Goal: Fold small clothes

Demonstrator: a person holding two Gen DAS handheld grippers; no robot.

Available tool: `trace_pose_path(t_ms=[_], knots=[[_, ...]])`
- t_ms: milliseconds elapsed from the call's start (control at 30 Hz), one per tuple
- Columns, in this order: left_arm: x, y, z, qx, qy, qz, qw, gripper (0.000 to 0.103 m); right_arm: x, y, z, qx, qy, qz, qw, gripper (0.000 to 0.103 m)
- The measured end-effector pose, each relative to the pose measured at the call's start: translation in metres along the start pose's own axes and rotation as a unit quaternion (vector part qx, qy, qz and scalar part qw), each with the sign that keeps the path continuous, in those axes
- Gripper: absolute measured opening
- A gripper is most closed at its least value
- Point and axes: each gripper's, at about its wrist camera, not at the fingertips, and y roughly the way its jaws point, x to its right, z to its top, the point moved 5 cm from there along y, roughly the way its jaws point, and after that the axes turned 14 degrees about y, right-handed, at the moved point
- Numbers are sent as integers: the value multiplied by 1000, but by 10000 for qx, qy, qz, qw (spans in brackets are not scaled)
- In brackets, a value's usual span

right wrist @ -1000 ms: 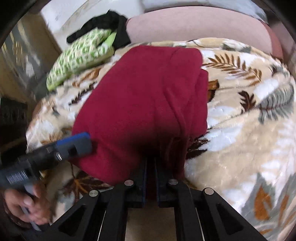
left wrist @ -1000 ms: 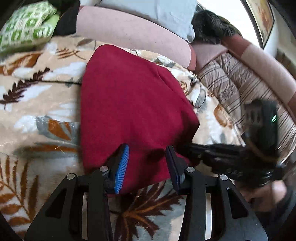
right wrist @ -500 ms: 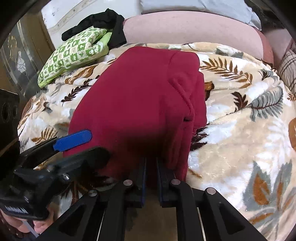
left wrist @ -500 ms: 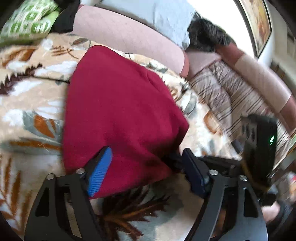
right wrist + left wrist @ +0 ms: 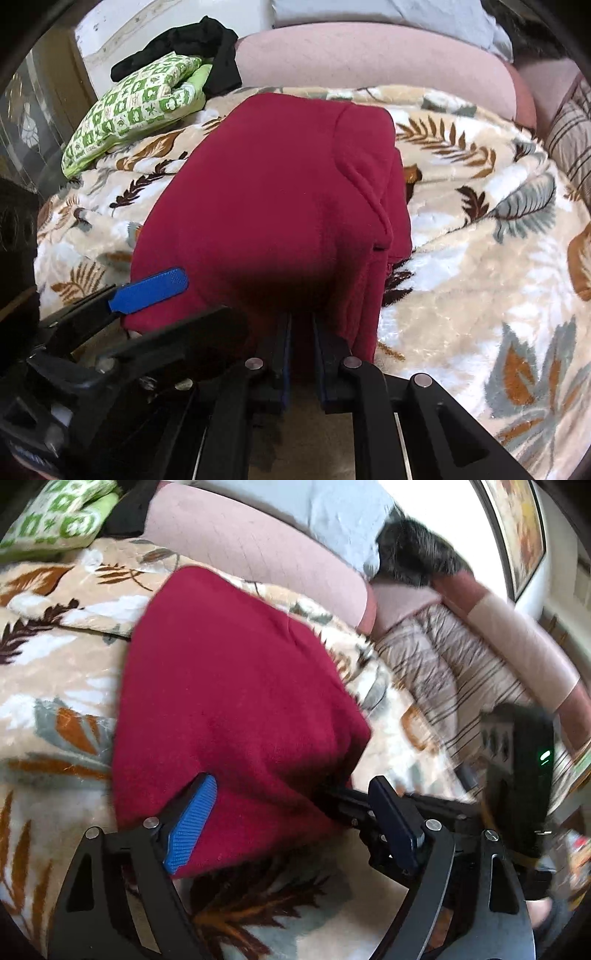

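Note:
A dark red folded garment (image 5: 229, 686) (image 5: 280, 192) lies on a leaf-patterned blanket (image 5: 55, 672) (image 5: 480, 229). My left gripper (image 5: 291, 781) straddles the garment's near edge, its jaws wide and still opening. Both blue pads (image 5: 192, 823) stand clear of the cloth. In the right wrist view one blue pad (image 5: 147, 291) of that gripper rests by the garment's near left corner. My right gripper (image 5: 301, 317) is shut on the near hem, with red cloth pinched between its narrow fingers. Its black body (image 5: 517, 760) shows at the right of the left wrist view.
A green patterned cushion (image 5: 133, 114) and a black garment (image 5: 192, 44) lie at the back left. A pink sofa back (image 5: 369, 55) runs behind the blanket, with a pale blue cloth (image 5: 332, 513) over it. A striped cushion (image 5: 443, 664) sits to the right.
My left gripper's jaws have spread from a narrow gap at the garment's near edge to wide apart. The right gripper stays shut on the hem.

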Motion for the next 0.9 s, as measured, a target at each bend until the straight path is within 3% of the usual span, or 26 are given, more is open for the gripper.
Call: trace_pose_path(t_ms=[67,133,200,233,333,400,433,467,667,800,900], knots=[[-3,-18,6,306,-91,-55,9995,83,-3,-20,4,194,57,292,9994,10],[-9,-32,13,607,-85,102,9981,83,-13,-47,12,696,-103,726,9949,10],[-21,-34,14,669,-270,254,9971,83,-22,-68,26,1410,-369,722,9867,10],[-25,-30,12,588,-357,259,9973,83,-23,-64,33,1511,-382,658,9856,10],[-20,-23,10,497,-121,438,9977,83,-20,-41,51,1556,-353,452,9862,10],[-13,-15,7,359,101,524,9979,83,-4,-8,54,1133,-189,-2,9934,10],[-11,-9,4,253,130,549,9981,83,7,10,51,787,-51,10,9969,10],[-10,-7,3,225,165,599,9978,84,9,12,51,832,-17,83,9965,10],[-2,0,1,163,404,540,9976,102,12,3,48,995,40,220,9948,10],[2,-4,-4,26,510,638,9967,102,9,-25,35,1268,128,291,9914,10],[8,-20,-15,-140,683,1074,9918,102,-1,-53,19,1431,-153,-27,9896,12]])
